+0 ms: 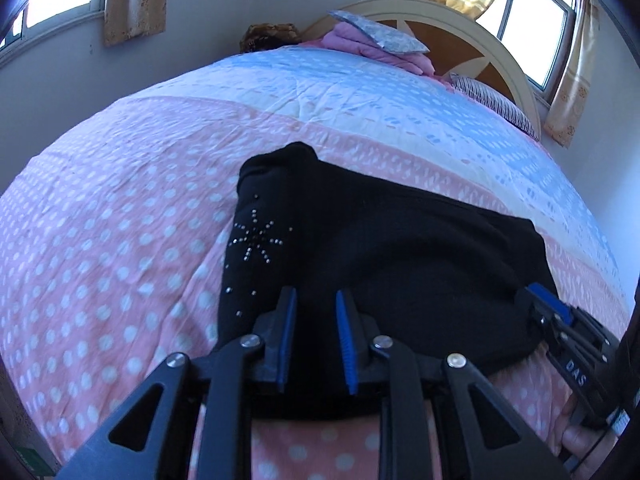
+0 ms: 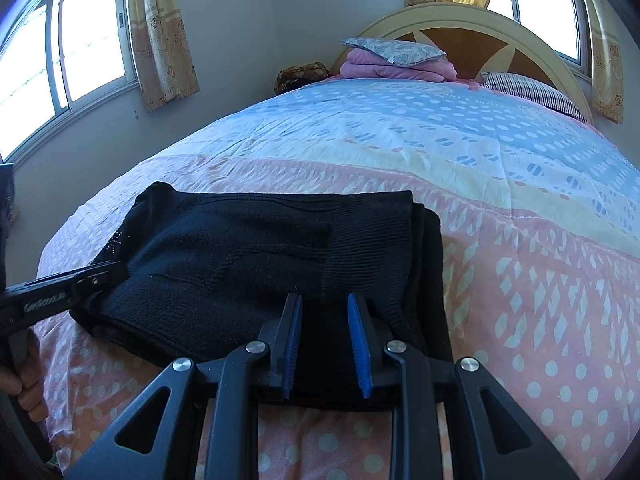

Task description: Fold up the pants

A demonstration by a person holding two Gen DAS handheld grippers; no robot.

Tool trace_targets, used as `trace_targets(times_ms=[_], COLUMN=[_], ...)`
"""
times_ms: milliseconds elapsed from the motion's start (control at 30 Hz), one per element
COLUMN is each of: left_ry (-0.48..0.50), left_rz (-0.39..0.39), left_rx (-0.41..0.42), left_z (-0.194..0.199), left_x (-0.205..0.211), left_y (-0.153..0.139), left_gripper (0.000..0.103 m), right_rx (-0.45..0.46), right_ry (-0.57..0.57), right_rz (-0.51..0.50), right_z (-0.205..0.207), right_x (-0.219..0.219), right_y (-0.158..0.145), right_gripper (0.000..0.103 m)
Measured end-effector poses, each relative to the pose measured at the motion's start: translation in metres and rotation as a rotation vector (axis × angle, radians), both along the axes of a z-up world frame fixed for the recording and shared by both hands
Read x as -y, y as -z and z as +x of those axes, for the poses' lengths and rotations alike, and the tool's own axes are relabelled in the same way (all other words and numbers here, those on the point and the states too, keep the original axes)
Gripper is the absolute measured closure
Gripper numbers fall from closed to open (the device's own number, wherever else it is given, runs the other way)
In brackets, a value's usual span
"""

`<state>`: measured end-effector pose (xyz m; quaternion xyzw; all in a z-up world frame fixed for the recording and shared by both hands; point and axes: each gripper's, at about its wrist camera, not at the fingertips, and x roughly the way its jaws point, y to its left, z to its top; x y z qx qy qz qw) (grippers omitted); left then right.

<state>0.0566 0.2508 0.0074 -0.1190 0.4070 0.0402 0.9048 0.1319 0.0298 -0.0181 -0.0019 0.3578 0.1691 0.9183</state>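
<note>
Black knit pants (image 1: 400, 248) lie folded into a thick bundle on the bed, with a rhinestone star on their left part. My left gripper (image 1: 316, 304) stands at the bundle's near edge, and black fabric fills the narrow gap between its blue pads. In the right wrist view the same pants (image 2: 240, 248) show a ribbed waistband to the right. There my right gripper (image 2: 325, 308) holds the near edge the same way, shut on the cloth. The left gripper (image 2: 108, 274) bites the bundle's left end, and the right gripper (image 1: 540, 300) grips its right end.
The bed cover (image 1: 120, 240) is pink with white dots, turning cream and blue farther back. A folded pink blanket (image 2: 396, 66) with a small cushion and a striped pillow (image 2: 532, 92) sit by the headboard (image 2: 472, 16). Curtained windows flank the bed. A hand (image 2: 28, 396) holds the left gripper.
</note>
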Motion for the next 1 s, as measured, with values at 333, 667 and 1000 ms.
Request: trace_targets(times_ms=[333,667,1000], left_ry=[-0.132,-0.004,0.007], left_rz=[0.037,-0.223,-0.539], left_rx=[0.039,0.089,0.144], left_z=[-0.036,-0.085,-0.055], left_x=[-0.022,-0.035,-0.029], left_y=[-0.024,-0.011,0.024], left_gripper=[0.026,0.026,0.026], right_rx=[0.0,-0.004,-0.004], right_ry=[0.001,0.0,0.0], right_rz=[0.007,0.023,0.024], right_z=[0.0,0.0,0.0], right_x=[0.0,0.001,0.003], right_y=[0.0,0.0,0.0], right_gripper=[0.077,0.076,0.076])
